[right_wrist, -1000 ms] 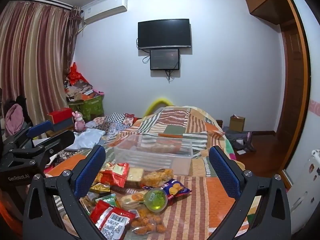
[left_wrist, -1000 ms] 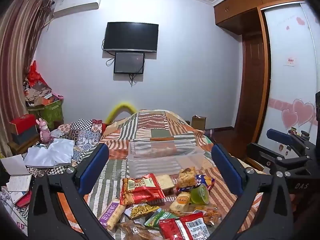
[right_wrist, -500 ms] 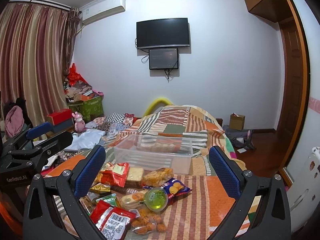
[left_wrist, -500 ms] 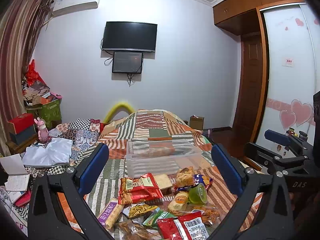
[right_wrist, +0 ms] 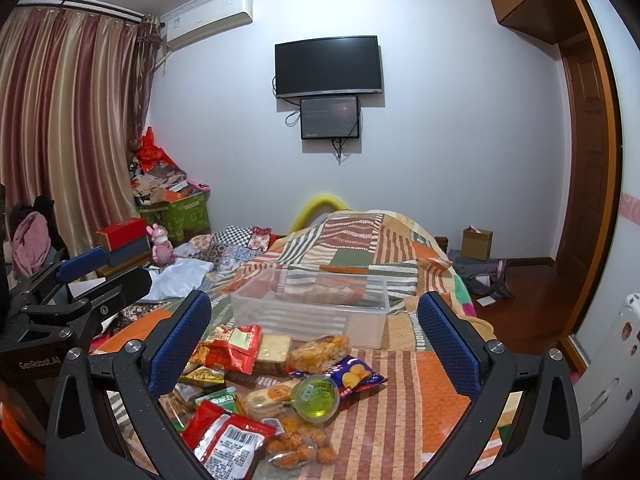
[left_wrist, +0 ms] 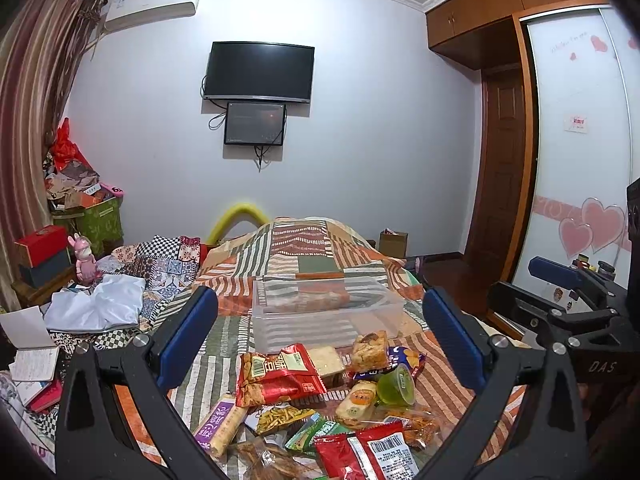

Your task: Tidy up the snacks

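A heap of snack packets lies on the striped bedspread: a red peanut bag (left_wrist: 276, 372) (right_wrist: 228, 346), a green jelly cup (left_wrist: 396, 385) (right_wrist: 316, 398), a red barcode packet (left_wrist: 368, 454) (right_wrist: 226, 438) and several others. Behind them stands a clear plastic bin (left_wrist: 324, 312) (right_wrist: 312, 308). My left gripper (left_wrist: 320, 340) is open and empty, above the heap. My right gripper (right_wrist: 314, 346) is open and empty, also above the heap. Each gripper shows at the edge of the other's view.
The bed (right_wrist: 400, 412) fills the middle. Clothes and a white cloth (left_wrist: 100, 304) lie at its left. Boxes and a pink toy (right_wrist: 160, 246) stand by the curtain. A wardrobe (left_wrist: 576, 168) and wooden floor (right_wrist: 532, 300) are at the right.
Both views have shifted only slightly; the scene has drifted a little within the left wrist view. Both grippers stay open, and the snacks have not moved.
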A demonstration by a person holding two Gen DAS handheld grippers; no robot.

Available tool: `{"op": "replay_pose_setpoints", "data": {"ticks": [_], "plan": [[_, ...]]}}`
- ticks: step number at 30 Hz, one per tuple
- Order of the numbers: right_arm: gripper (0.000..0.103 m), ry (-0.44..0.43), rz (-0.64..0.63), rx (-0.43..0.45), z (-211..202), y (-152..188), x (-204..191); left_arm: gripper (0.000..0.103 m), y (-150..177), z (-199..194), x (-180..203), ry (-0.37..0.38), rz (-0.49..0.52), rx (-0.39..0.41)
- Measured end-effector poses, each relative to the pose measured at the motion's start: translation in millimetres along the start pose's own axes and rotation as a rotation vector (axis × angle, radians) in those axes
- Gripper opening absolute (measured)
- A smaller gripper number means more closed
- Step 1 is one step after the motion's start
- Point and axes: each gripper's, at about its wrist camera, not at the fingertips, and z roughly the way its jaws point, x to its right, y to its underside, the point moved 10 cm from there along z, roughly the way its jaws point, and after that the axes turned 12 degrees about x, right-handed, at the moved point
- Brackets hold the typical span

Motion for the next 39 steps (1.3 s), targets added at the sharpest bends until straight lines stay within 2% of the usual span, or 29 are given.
{"op": "replay_pose_setpoints", "data": {"ticks": [39], "plan": [[0.103,-0.007,0.015,-0.012,1.8,5.3,-1.7,0.103,6.8,5.6,-2.2,0.002,0.006,-0.024]]}}
